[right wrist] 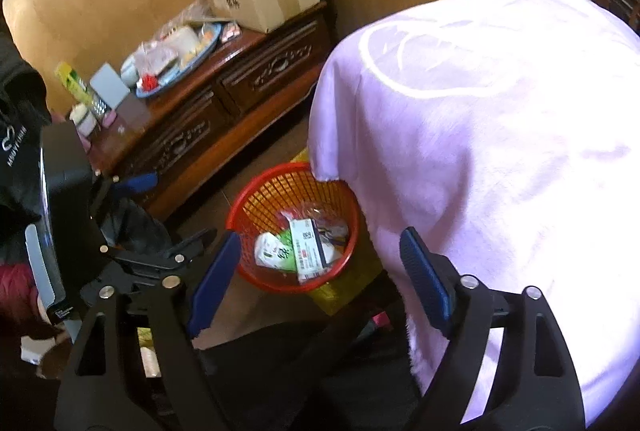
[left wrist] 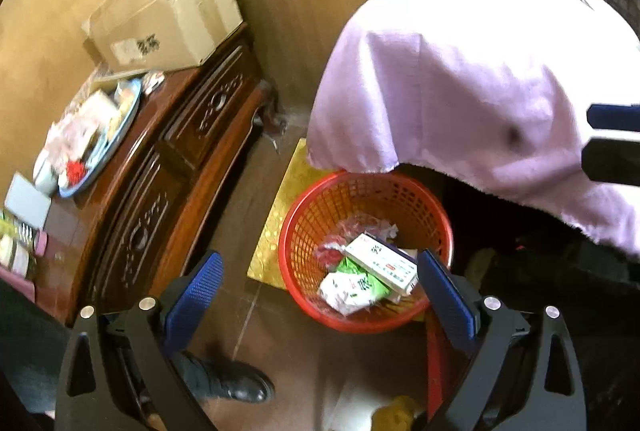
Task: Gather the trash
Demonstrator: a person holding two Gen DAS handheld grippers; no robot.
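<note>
Both grippers hung over the floor with nothing between their blue pads: the left gripper (left wrist: 320, 291) stood spread wide above the near rim of a red mesh basket (left wrist: 316, 215), and the right gripper (right wrist: 320, 271) was likewise spread, its jaws framing the same basket from farther back. Inside the basket lay the collected trash: a flat white carton (left wrist: 380, 263) with blue and red print too small to read, resting on a white-and-green wrapper (left wrist: 352, 285) that bore one large green character, with crumpled clear and pink plastic (left wrist: 352, 227) behind them. The basket sat on a brown tile floor (left wrist: 280, 343), partly on a yellow embossed mat (left wrist: 280, 199). Its far rim ran under the hanging edge of a pale lilac cloth (left wrist: 460, 71), which filled the right side of both views and left little room there. To the left, open floor separated the basket from a dark carved wooden cabinet (left wrist: 192, 151). On its tabletop (right wrist: 132, 123) stood an open cardboard box (left wrist: 168, 23) with a printed label, the writing blurred, beside a blue tray (right wrist: 208, 43) heaped with packets. A person's dark shoe (left wrist: 240, 379) rested on the floor near the left gripper. White lettering on a black garment (right wrist: 16, 143) at the right wrist view's left edge could not be made out.
</note>
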